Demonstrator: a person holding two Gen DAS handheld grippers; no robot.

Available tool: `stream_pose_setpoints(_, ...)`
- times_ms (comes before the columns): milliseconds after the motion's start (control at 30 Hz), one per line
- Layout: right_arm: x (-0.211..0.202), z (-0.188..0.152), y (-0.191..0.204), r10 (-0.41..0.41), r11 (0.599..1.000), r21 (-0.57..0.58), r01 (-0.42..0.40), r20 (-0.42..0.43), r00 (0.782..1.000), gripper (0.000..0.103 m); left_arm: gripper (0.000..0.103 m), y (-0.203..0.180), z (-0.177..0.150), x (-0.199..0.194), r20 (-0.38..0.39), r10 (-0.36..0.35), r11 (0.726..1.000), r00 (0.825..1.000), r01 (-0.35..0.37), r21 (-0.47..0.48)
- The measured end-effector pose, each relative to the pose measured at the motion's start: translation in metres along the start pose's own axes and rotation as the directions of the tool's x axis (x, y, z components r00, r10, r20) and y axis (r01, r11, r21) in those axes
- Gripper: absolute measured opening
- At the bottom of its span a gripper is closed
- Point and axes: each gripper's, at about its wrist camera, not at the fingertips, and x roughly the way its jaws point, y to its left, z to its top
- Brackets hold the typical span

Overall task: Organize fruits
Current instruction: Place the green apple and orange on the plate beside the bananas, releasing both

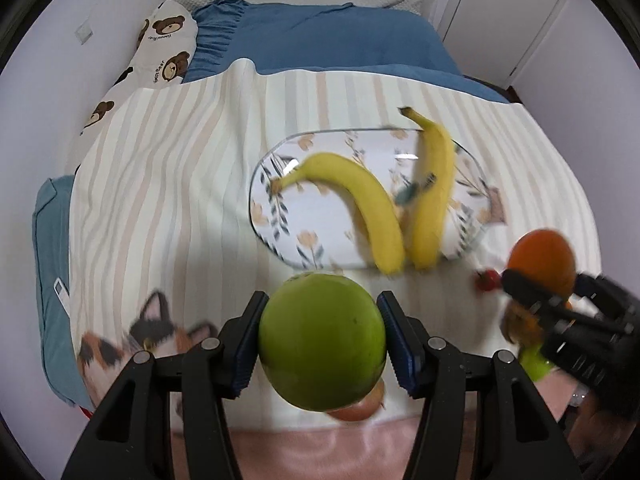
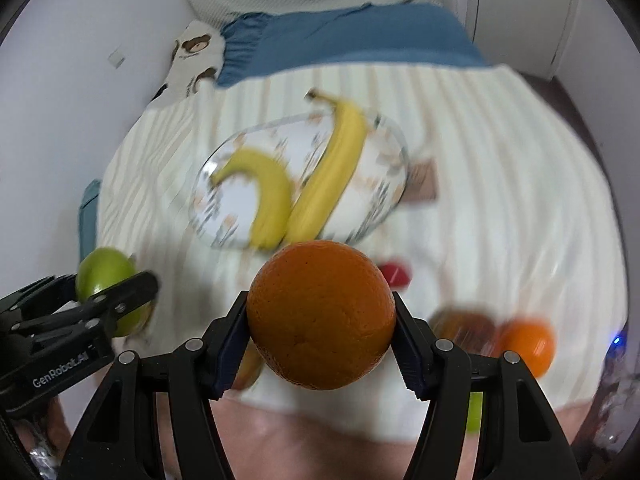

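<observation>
My left gripper is shut on a green apple and holds it above the striped cloth, just short of the floral oval plate. Two yellow bananas lie on that plate. My right gripper is shut on an orange, also in front of the plate and its bananas. In the left wrist view the right gripper with the orange is at the right. In the right wrist view the left gripper with the apple is at the left.
A small red fruit lies on the cloth right of the plate. A second orange and a brownish fruit lie at the right. A reddish fruit sits under the apple. Blue bedding and pillows lie beyond the cloth.
</observation>
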Motion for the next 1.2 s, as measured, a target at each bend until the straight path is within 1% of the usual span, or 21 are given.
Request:
stream_pose_setpoints(100, 0.021, 0.03, -0.013, -0.032, 0.999, -0.012, 0.031, -0.013, 0.999, 0.067, 0.053, 0.01, 0.026, 0.029, -0.044, 0.003, 1.0, 0.999, -0.003, -0.003)
stream_pose_setpoints(200, 0.045, 0.053, -0.022, -0.06, 0.998, -0.038, 0.058, -0.04, 0.997, 0.067, 0.053, 0.018, 0.046, 0.057, -0.093, 0.007, 1.0, 0.996, -0.007, -0.006)
stream_pose_setpoints(367, 0.083, 0.076, -0.024, -0.064, 0.996, -0.074, 0.057, -0.089, 0.994, 0.067, 0.053, 0.025, 0.07, 0.093, -0.152, -0.014, 1.0, 0.988, 0.011, -0.018)
stream_pose_setpoints(533, 0.1, 0.081, -0.011, -0.08, 0.988, -0.143, 0.063, -0.116, 0.99, 0.067, 0.053, 0.027, 0.081, 0.114, -0.192, -0.056, 0.998, 0.98, 0.049, -0.04)
stream_pose_setpoints(567, 0.104, 0.081, -0.009, -0.083, 0.986, -0.153, 0.064, -0.122, 0.989, 0.067, 0.053, 0.027, 0.082, 0.117, -0.19, -0.064, 0.997, 0.98, 0.057, -0.042)
stream_pose_setpoints(733, 0.108, 0.084, -0.002, -0.084, 0.983, -0.175, 0.061, -0.126, 0.989, 0.067, 0.053, 0.026, 0.085, 0.131, -0.217, -0.083, 0.996, 0.973, 0.075, -0.046)
stream_pose_setpoints(867, 0.11, 0.086, -0.003, -0.065, 0.987, -0.155, 0.044, -0.133, 0.989, 0.067, 0.053, 0.024, 0.084, 0.139, -0.234, -0.11, 0.993, 0.966, 0.097, -0.065)
stream_pose_setpoints(1000, 0.111, 0.086, -0.009, -0.037, 0.991, -0.133, 0.017, -0.146, 0.989, 0.068, 0.053, 0.025, 0.079, 0.149, -0.261, -0.104, 0.993, 0.96, 0.087, -0.075)
stream_pose_setpoints(1100, 0.11, 0.086, -0.01, -0.027, 0.992, -0.127, 0.008, -0.149, 0.988, 0.068, 0.053, 0.024, 0.078, 0.151, -0.251, -0.104, 0.992, 0.962, 0.084, -0.089)
stream_pose_setpoints(1167, 0.111, 0.086, -0.01, -0.03, 0.993, -0.114, 0.014, -0.145, 0.989, 0.07, 0.053, 0.026, 0.08, 0.15, -0.247, -0.098, 0.993, 0.964, 0.077, -0.092)
stream_pose_setpoints(1200, 0.11, 0.086, -0.011, -0.031, 0.994, -0.11, 0.016, -0.143, 0.989, 0.07, 0.055, 0.026, 0.08, 0.15, -0.251, -0.098, 0.993, 0.963, 0.077, -0.092)
